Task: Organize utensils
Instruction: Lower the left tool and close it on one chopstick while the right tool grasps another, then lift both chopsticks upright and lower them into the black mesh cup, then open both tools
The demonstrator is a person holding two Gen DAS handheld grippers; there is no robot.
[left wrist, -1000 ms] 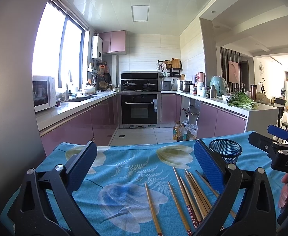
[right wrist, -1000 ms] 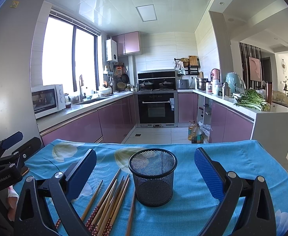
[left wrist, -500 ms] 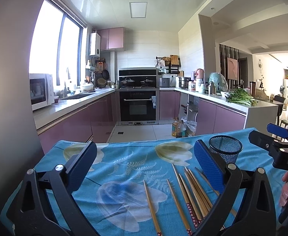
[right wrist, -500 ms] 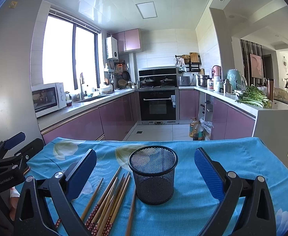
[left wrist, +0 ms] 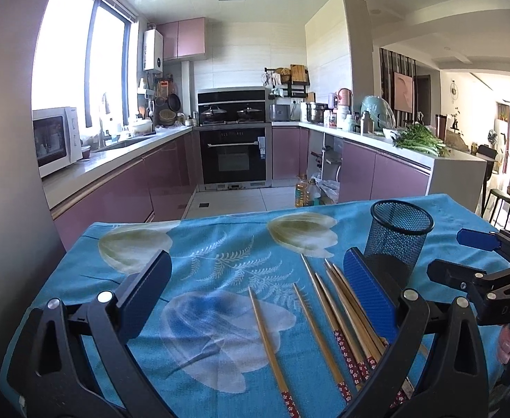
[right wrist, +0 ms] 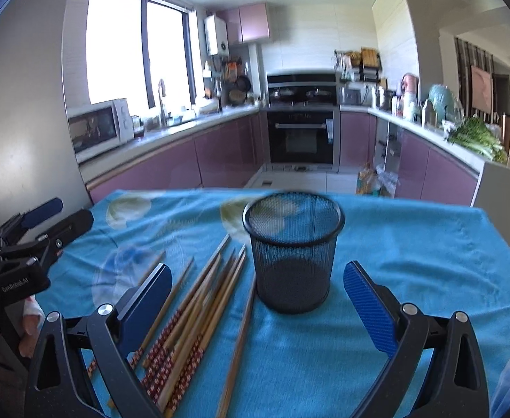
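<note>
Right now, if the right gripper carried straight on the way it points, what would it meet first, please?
Most likely the black mesh cup: it stands upright, centred ahead of the open right gripper. The chopsticks lie left of that line; depth is uncertain.

Sunlit kitchen — mauve cabinets

Tablecloth: woven cloth, matt, printed with a floral pattern, slightly creased. Chopsticks: bare wood, smooth and matt, with red patterned lacquer bands at the thick ends. Pen cup: fine black wire mesh, metal by the look, with a smooth solid rim. Left gripper: black matt plastic frame, bright metal rivets, blue pads with a fine ribbed texture. Right gripper: same black plastic, same textured blue pads. Cabinet fronts: glossy mauve panels. Countertop: smooth, pale, semi-gloss. Oven door: glossy black glass with a metal handle.
</note>
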